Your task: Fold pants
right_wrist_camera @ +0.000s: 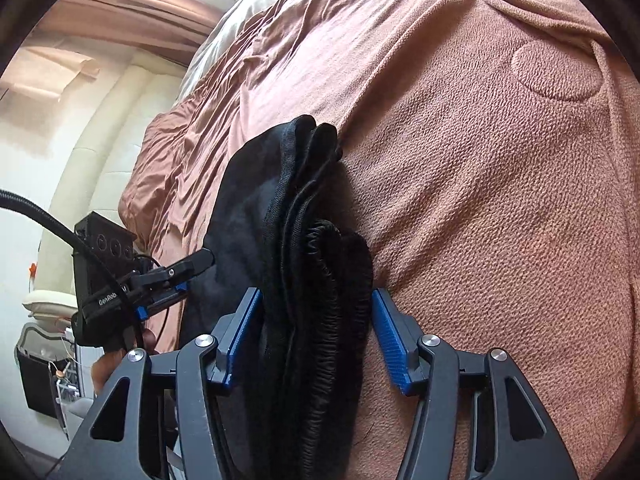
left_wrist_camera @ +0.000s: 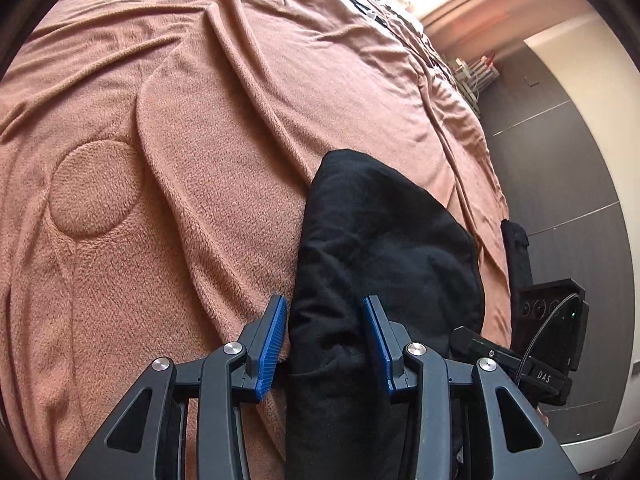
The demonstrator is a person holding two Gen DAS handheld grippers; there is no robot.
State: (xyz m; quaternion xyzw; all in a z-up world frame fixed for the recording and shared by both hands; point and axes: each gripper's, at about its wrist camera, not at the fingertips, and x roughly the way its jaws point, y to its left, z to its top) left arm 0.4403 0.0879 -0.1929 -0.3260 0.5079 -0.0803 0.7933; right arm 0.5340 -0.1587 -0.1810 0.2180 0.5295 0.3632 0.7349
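Observation:
The black pants (left_wrist_camera: 380, 248) are folded into a thick bundle just above a pink-brown fleece blanket (left_wrist_camera: 208, 168). In the left wrist view, my left gripper (left_wrist_camera: 326, 340) is shut on one end of the bundle, which fills the gap between its blue pads (left_wrist_camera: 272, 344). In the right wrist view, my right gripper (right_wrist_camera: 316, 336) is shut on the stacked layers and gathered elastic waistband of the pants (right_wrist_camera: 304, 248). Each gripper shows in the other's view: the right gripper (left_wrist_camera: 466, 338) at the bundle's right side, the left gripper (right_wrist_camera: 188, 272) at its left side.
The blanket covers a wide bed (right_wrist_camera: 480, 168) and bears a round embossed patch (left_wrist_camera: 94, 188). The bed's edge (left_wrist_camera: 492, 216) drops to a grey floor (left_wrist_camera: 568, 184). A cream padded wall (right_wrist_camera: 92, 148) and a dark bin (right_wrist_camera: 38, 380) stand beside the bed.

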